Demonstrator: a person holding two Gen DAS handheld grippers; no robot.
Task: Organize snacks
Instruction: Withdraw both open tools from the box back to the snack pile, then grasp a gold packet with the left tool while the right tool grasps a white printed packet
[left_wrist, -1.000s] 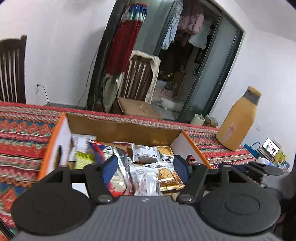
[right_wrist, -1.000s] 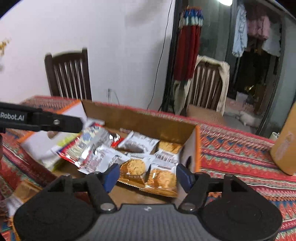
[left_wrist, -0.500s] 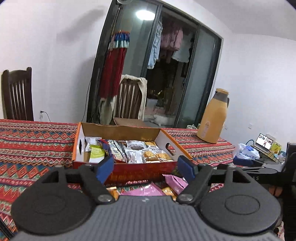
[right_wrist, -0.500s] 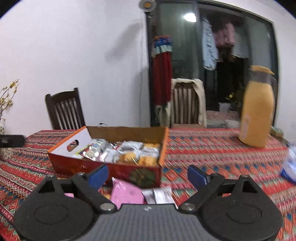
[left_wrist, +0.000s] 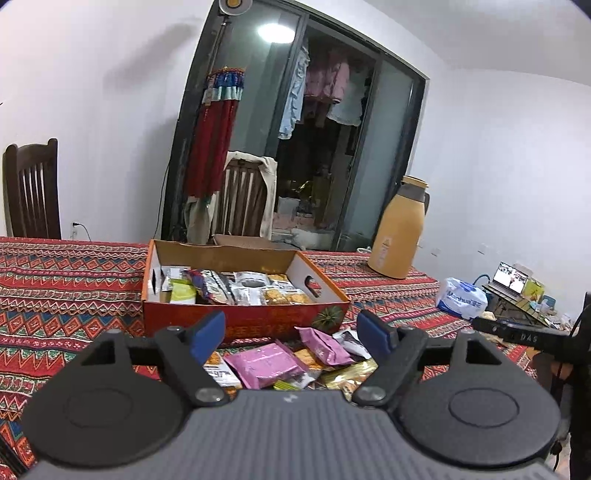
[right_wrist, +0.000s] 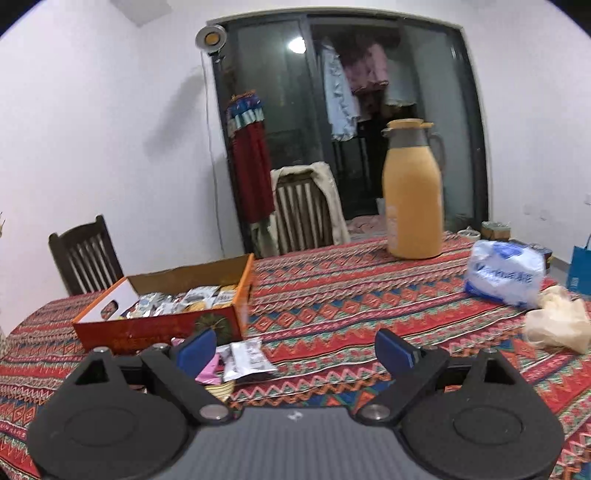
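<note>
An open orange cardboard box (left_wrist: 243, 319) (right_wrist: 159, 330) holds several snack packets (left_wrist: 240, 288) laid side by side. In front of it a loose pile of packets (left_wrist: 291, 360) lies on the patterned tablecloth, among them pink ones and a golden one. My left gripper (left_wrist: 293, 332) hovers open over that pile, nothing between its blue pads. In the right wrist view my right gripper (right_wrist: 295, 349) stands open and empty to the right of the box, above a silver packet (right_wrist: 247, 360) and a pink one (right_wrist: 207, 367). The right gripper's tip (left_wrist: 517, 334) shows at the left view's right edge.
A tall orange thermos (right_wrist: 412, 192) stands at the back of the table (right_wrist: 351, 288). A white and blue tissue pack (right_wrist: 504, 275) and a crumpled beige bag (right_wrist: 557, 325) lie at the right. Wooden chairs (right_wrist: 85, 254) stand behind the table. A laptop (left_wrist: 511, 278) sits off to the right.
Both grippers pulled back from over the box to the loose pile in front of it, and their jaws opened wider. The right gripper swung to the right, bringing the thermos and tissue pack into view.
</note>
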